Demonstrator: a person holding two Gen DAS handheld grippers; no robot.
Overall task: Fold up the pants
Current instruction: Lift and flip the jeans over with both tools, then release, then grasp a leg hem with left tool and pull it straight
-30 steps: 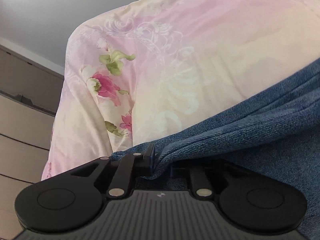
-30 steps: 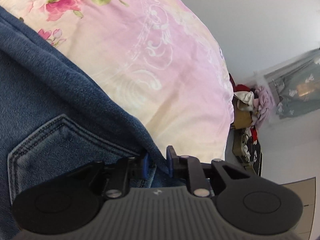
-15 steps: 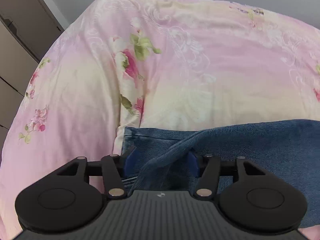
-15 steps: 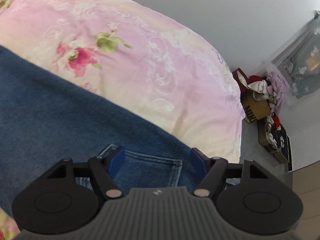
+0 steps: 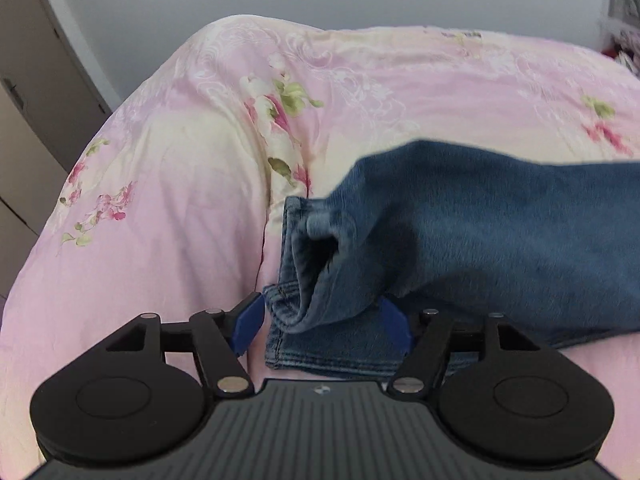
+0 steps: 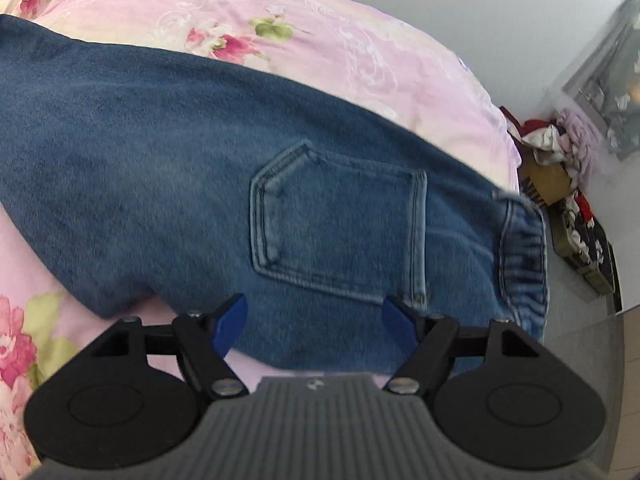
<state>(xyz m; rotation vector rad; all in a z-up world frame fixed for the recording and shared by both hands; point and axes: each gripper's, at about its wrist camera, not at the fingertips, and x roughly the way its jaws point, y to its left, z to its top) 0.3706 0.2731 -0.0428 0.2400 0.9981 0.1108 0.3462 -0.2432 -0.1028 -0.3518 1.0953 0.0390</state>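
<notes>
Blue denim pants (image 5: pixel 480 216) lie folded lengthwise on a pink floral bedspread (image 5: pixel 168 184). In the left wrist view the leg hems (image 5: pixel 304 280) sit stacked just ahead of my left gripper (image 5: pixel 320 320), which is open with the cloth lying loose between its blue pads. In the right wrist view the pants (image 6: pixel 160 140) show a back pocket (image 6: pixel 340 220) and the elastic waistband (image 6: pixel 524 248) at the right. My right gripper (image 6: pixel 314 320) is open, just above the seat of the pants, holding nothing.
The bedspread (image 6: pixel 320 40) covers the bed around the pants. Beige cabinets (image 5: pixel 28 92) stand to the left of the bed. A pile of clothes and boxes (image 6: pixel 560 168) lies on the floor past the bed's right edge, by the grey wall.
Both grippers opened and let go of the denim, then pulled back and up. The pants now lie flat on the bed, with more of them in view.
</notes>
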